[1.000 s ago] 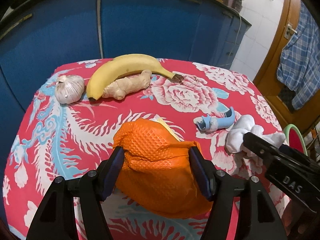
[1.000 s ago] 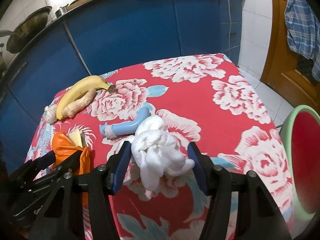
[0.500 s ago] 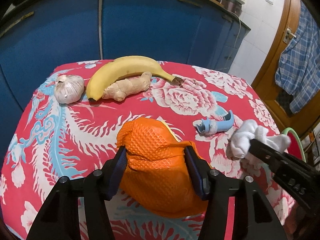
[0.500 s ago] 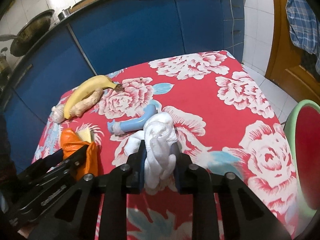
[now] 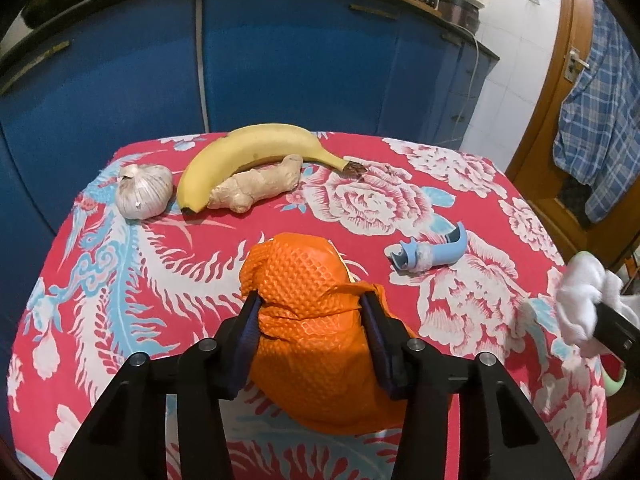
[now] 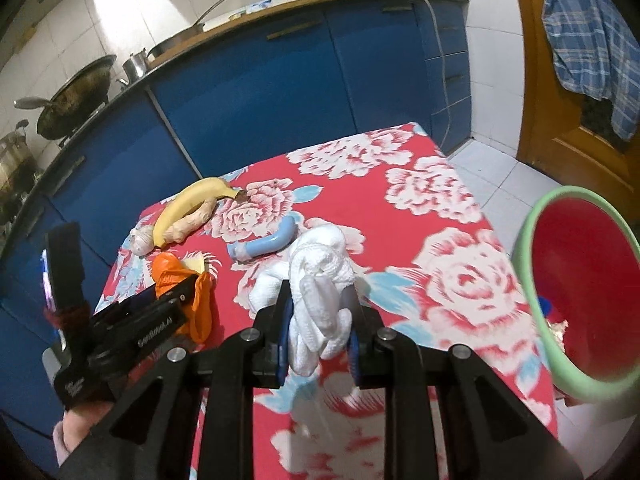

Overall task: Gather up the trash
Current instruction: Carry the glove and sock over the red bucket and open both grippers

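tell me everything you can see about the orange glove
The orange glove looks like rubber with a raised diamond texture. It lies crumpled in a heap on the flowered tablecloth, near the front edge. The left hand-held gripper straddles it, jaws closing, pads pinching its folds. A yellow bit peeks out behind it.

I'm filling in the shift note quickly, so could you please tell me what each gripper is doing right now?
Left gripper: jaws closing on the orange glove.
Right gripper: shut on the white tissue wad.

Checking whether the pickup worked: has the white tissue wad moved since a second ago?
Yes. The white tissue wad, pinched in the right gripper, has shifted away from the blue curved piece, toward the red bin.
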`<act>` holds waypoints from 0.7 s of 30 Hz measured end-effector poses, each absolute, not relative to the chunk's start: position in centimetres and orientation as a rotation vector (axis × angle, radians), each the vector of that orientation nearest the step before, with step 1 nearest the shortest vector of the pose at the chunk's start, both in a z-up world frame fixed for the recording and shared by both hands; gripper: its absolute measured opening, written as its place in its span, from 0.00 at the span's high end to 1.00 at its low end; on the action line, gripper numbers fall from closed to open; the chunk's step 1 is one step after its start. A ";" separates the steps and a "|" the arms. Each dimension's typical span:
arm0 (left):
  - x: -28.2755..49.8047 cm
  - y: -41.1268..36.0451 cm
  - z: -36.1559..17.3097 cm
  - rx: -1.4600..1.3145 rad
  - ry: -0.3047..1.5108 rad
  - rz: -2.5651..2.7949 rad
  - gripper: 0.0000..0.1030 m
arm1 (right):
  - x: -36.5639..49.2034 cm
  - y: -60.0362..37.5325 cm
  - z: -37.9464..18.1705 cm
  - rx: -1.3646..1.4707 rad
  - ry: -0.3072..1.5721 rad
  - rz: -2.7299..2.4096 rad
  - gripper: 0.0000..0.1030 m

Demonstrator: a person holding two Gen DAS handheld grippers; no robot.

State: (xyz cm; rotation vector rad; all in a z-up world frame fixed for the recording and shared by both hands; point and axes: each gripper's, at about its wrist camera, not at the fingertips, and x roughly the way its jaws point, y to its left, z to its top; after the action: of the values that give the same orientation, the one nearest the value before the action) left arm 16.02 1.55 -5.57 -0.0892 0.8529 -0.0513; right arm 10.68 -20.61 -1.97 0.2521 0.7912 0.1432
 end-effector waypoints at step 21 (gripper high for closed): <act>13.9 1.1 -2.6 -0.139 0.835 -0.095 0.89 | 5.1 -26.9 -0.4 0.326 0.725 0.056 0.75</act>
State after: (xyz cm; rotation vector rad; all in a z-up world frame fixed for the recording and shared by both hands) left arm 13.92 1.06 -2.55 -0.1394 0.8349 -0.0946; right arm 5.11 -26.89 -0.40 0.3263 0.7248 0.0556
